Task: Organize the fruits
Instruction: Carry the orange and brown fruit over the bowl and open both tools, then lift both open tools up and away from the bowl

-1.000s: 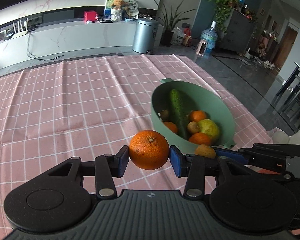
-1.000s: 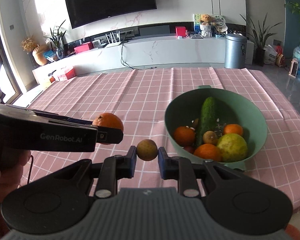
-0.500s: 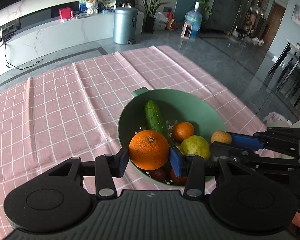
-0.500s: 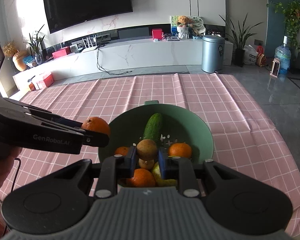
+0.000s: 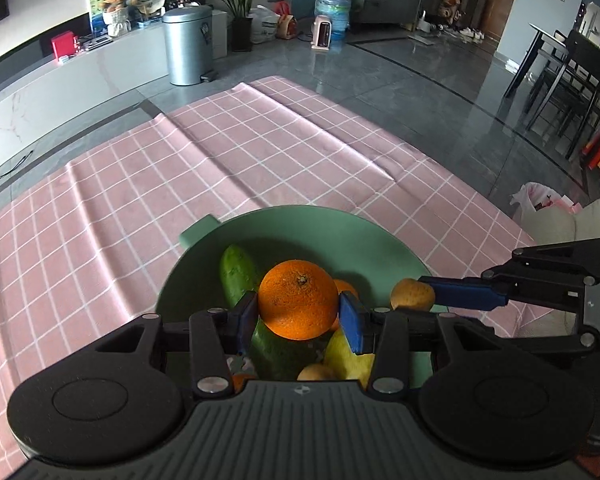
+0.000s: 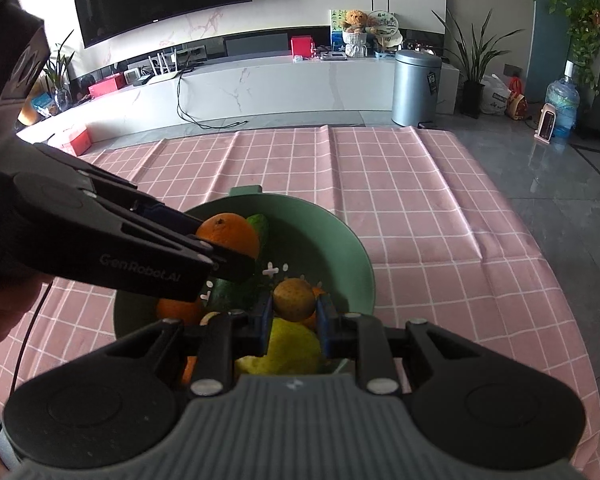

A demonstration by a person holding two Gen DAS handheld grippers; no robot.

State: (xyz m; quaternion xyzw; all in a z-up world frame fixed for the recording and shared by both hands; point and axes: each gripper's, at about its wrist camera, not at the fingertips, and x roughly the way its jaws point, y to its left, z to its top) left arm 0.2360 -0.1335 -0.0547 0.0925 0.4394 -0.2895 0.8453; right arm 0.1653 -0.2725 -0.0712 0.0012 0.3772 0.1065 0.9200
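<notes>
My left gripper (image 5: 298,316) is shut on a large orange (image 5: 298,299) and holds it above the green bowl (image 5: 300,224). My right gripper (image 6: 293,314) is shut on a small brown kiwi (image 6: 294,298), also above the bowl (image 6: 352,256). The bowl holds a cucumber (image 5: 236,274), a yellow-green pear (image 6: 286,350) and small oranges (image 6: 178,310). In the left wrist view the right gripper comes in from the right with the kiwi (image 5: 412,295). In the right wrist view the left gripper comes in from the left with the orange (image 6: 228,234).
The bowl stands on a pink checked tablecloth (image 5: 140,208) near the table's right edge (image 6: 560,280). Beyond the table are a grey floor, a metal bin (image 6: 416,86) and a white TV bench (image 6: 240,84).
Both grippers have moved forward from in front of the bowl to above it, each still holding its fruit. The two grippers are now closer together.
</notes>
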